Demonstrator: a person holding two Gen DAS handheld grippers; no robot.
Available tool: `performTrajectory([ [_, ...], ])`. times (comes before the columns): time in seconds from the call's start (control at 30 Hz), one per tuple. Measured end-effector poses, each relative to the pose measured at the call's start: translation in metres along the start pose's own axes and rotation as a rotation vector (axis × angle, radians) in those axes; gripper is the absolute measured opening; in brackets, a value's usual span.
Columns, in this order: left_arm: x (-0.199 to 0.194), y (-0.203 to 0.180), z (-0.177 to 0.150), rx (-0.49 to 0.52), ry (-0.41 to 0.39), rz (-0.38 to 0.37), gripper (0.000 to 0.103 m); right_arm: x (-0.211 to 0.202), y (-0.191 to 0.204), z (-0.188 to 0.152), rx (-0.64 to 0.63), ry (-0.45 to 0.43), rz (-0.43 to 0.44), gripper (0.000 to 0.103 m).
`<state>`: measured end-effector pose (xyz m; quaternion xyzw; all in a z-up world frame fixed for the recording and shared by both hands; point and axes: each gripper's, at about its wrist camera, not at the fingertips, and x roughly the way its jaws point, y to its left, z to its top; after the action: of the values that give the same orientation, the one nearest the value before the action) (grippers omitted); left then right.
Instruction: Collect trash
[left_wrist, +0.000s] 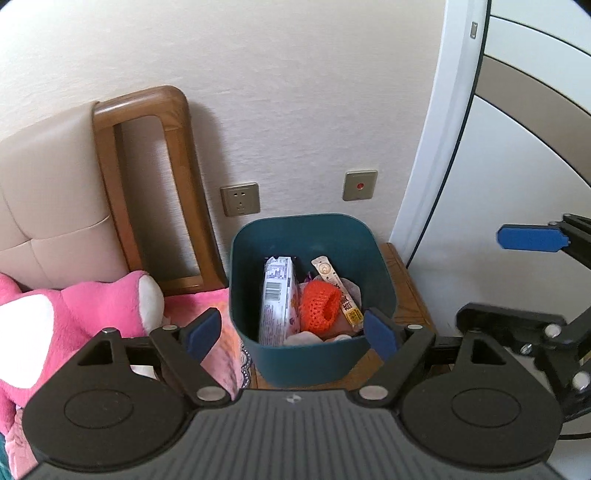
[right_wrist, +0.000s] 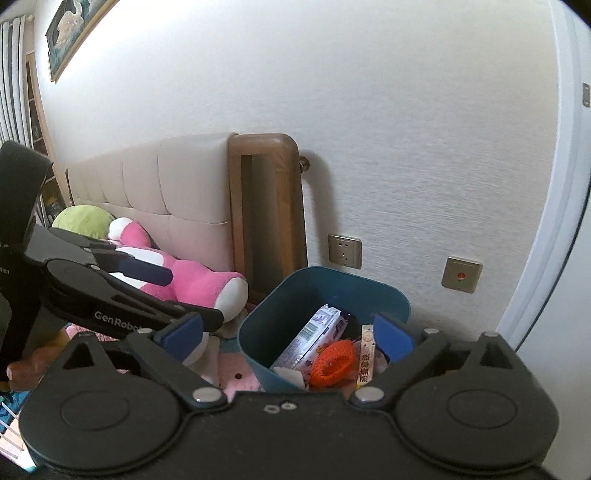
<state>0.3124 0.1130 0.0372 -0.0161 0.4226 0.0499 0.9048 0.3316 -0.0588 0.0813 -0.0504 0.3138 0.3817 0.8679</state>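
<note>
Nearest to us, our left gripper (left_wrist: 293, 334) hangs above the near rim of the teal bin (left_wrist: 384, 280) with its jaws spread wide and nothing between them. Our right gripper (right_wrist: 288, 338) is spread the same way and also empty, looking into the bin from the side

The trash sits inside the bin: a white and purple packet (left_wrist: 277, 299) stands on end against the left wall, an orange knitted piece (left_wrist: 319, 304) lies in the middle, and a thin yellow and white stick wrapper (left_wrist: 338, 291) leans beside it. Crumpled white scraps lie at the bottom

The bin stands on a wooden bedside table (left_wrist: 410, 291), just beside the bed, where a pink plush toy (left_wrist: 74, 310) lies against the padded headboard (left_wrist: 48, 184). Behind are the wall socket (left_wrist: 240, 199) and a red-button switch (left_wrist: 359, 185)

We judge the collecting nearly done. If we lift the bin next, we should close each gripper on an opposite rim, keep it level so the tall packet does not tip out, and steer clear of the toy
</note>
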Motion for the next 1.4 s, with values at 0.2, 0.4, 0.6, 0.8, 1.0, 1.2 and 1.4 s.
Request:
performTrajectory([
  [0.2, -0.017, 0.006, -0.014, -0.050, -0.004, -0.012, 0.084, -0.022, 0.012, -0.012, 0.068, -0.047, -0.055, 0.103],
  [0.4, -0.028, 0.013, -0.024, -0.099, -0.019, -0.023, 0.084, -0.036, 0.025, -0.019, 0.111, -0.072, -0.112, 0.103],
  [0.6, -0.036, 0.014, -0.028, -0.094, -0.026, -0.006, 0.084, -0.043, 0.038, -0.022, 0.128, -0.106, -0.164, 0.103],
  [0.8, -0.040, 0.019, -0.030, -0.100, -0.034, -0.002, 0.084, -0.044, 0.053, -0.025, 0.103, -0.118, -0.182, 0.103],
  [1.0, -0.041, 0.022, -0.032, -0.096, -0.028, -0.007, 0.084, -0.040, 0.061, -0.026, 0.093, -0.112, -0.169, 0.103],
  [1.2, -0.039, 0.023, -0.033, -0.093, -0.027, -0.012, 0.084, -0.037, 0.065, -0.027, 0.094, -0.104, -0.164, 0.103],
  [1.4, -0.036, 0.024, -0.033, -0.081, -0.011, -0.022, 0.084, -0.038, 0.062, -0.026, 0.125, -0.118, -0.172, 0.103],
])
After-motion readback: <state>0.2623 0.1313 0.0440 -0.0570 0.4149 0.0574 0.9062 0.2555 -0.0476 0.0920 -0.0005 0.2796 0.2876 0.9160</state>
